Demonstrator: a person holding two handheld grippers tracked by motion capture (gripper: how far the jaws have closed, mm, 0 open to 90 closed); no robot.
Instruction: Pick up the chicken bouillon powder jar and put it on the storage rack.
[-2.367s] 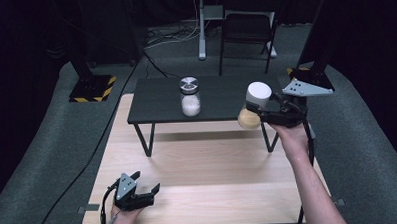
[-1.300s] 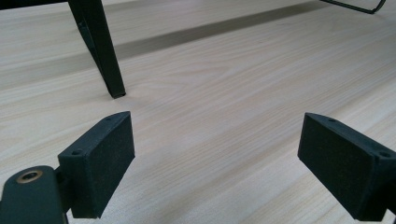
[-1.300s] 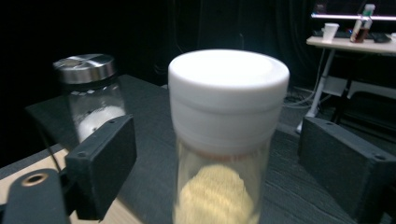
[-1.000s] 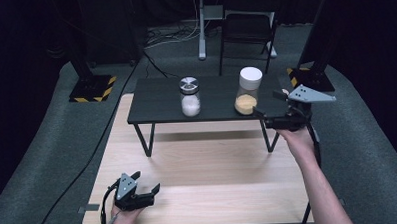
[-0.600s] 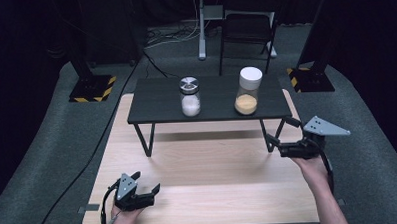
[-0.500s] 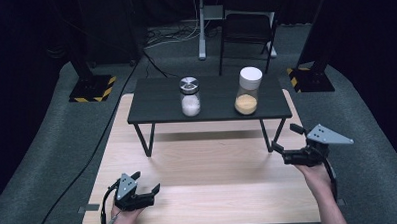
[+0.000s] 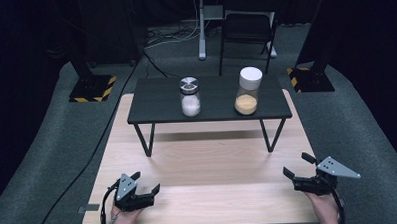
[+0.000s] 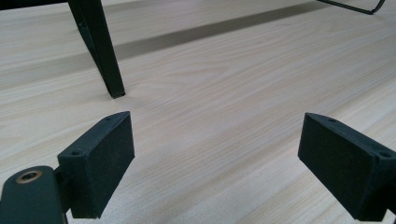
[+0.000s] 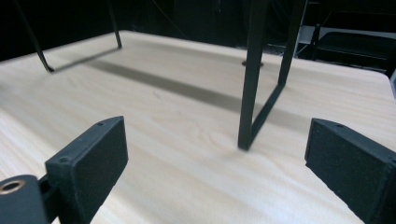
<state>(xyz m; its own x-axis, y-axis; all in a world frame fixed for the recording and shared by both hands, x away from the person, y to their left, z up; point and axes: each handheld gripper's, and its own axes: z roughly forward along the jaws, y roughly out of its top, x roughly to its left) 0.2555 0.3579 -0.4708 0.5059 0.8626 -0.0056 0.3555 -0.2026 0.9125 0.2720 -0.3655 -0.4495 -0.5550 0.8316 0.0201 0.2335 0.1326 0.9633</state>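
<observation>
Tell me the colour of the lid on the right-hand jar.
White: the lid on the jar of tan powder, clearest in the high view.

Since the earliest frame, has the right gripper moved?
Yes. The right gripper has pulled back from the white-lidded jar on the black shelf, down to the table's near edge.

My light wooden table (image 7: 208, 166) stands on grey carpet. On its far half sits a small black stand (image 7: 211, 99) on thin metal legs. Two jars rest on that stand: a metal-lidded jar (image 7: 189, 97) of white powder at the middle, and to its right a white-lidded jar (image 7: 248, 90) holding tan grains.
</observation>
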